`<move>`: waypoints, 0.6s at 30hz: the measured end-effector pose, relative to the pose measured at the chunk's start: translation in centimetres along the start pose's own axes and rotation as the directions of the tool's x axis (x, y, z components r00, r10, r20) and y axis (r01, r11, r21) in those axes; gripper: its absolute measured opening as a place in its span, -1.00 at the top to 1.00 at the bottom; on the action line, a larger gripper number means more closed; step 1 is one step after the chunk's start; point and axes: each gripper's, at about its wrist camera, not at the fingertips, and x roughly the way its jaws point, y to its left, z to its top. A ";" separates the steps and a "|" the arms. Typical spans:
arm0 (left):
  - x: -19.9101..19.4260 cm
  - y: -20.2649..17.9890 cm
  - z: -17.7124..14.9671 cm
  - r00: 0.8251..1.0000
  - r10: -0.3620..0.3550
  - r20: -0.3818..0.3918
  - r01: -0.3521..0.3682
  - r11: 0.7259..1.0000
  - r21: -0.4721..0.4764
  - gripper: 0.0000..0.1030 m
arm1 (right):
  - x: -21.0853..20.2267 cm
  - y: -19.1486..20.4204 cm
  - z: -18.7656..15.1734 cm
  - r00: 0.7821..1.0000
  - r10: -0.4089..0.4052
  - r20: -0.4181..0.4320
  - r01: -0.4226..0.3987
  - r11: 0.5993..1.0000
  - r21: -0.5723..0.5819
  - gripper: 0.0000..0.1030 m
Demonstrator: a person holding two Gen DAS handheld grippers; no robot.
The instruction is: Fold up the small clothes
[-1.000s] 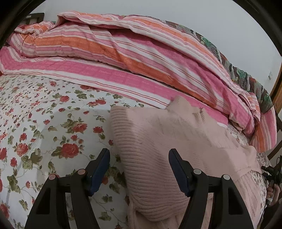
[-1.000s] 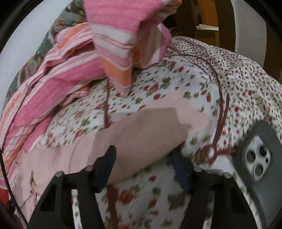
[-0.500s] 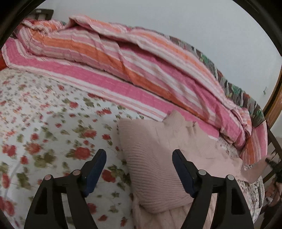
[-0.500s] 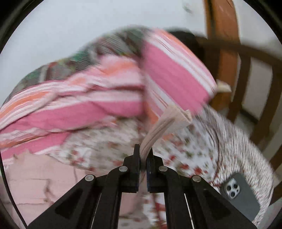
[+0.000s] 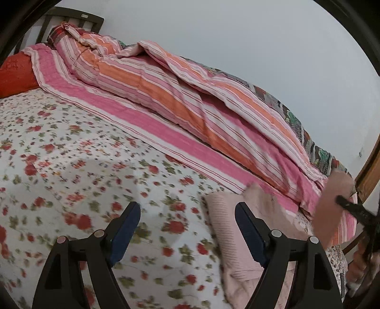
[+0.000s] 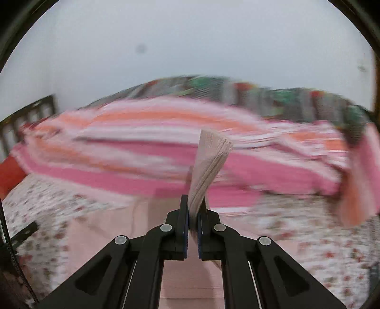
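A pale pink knit sweater (image 5: pixel 225 228) lies on the floral bed sheet (image 5: pixel 71 154), at the lower right of the left wrist view. My left gripper (image 5: pixel 187 206) hovers over the sheet just left of the sweater's ribbed edge. Its jaws are opening, with nothing between them. My right gripper (image 6: pixel 192 199) is shut on the sweater's sleeve (image 6: pixel 211 161), which sticks up out of the jaws above the sweater's body (image 6: pixel 142 225). In the left wrist view the raised sleeve (image 5: pixel 337 197) and the right gripper (image 5: pixel 351 206) show at the right edge.
A pink and orange striped duvet (image 5: pixel 178 99) is bunched along the far side of the bed, with a patchwork blanket (image 5: pixel 296 128) behind it. A red pillow (image 5: pixel 16 76) and dark headboard (image 5: pixel 71 21) are far left. A wooden frame (image 5: pixel 370 171) stands right.
The right gripper shut on the sleeve, lifted it off the sheet and swung left. The left gripper slid left off the sweater and spread wider.
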 end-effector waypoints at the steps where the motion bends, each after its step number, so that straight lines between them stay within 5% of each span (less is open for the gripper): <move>1: -0.1 0.2 0.1 1.000 0.002 0.001 -0.002 1.000 0.003 -0.57 | 0.8 1.8 -0.6 0.999 0.031 -0.021 -0.031 0.999 -0.017 0.89; 8: -0.6 0.2 0.1 1.000 -0.014 -0.002 0.014 0.999 0.030 -0.57 | 7.7 9.7 -6.7 0.958 0.159 -0.237 -0.182 0.980 -0.078 0.87; 12: -0.2 -0.5 -0.2 0.999 -0.045 -0.022 0.045 0.998 0.038 -0.57 | 8.4 9.1 -7.5 0.918 0.261 -0.299 -0.280 0.960 -0.022 0.23; 18: 0.9 -2.5 -1.2 0.989 -0.127 -0.077 0.130 0.990 0.046 -0.54 | 3.0 3.4 -7.3 0.953 0.259 -0.156 -0.262 0.965 -0.002 -0.24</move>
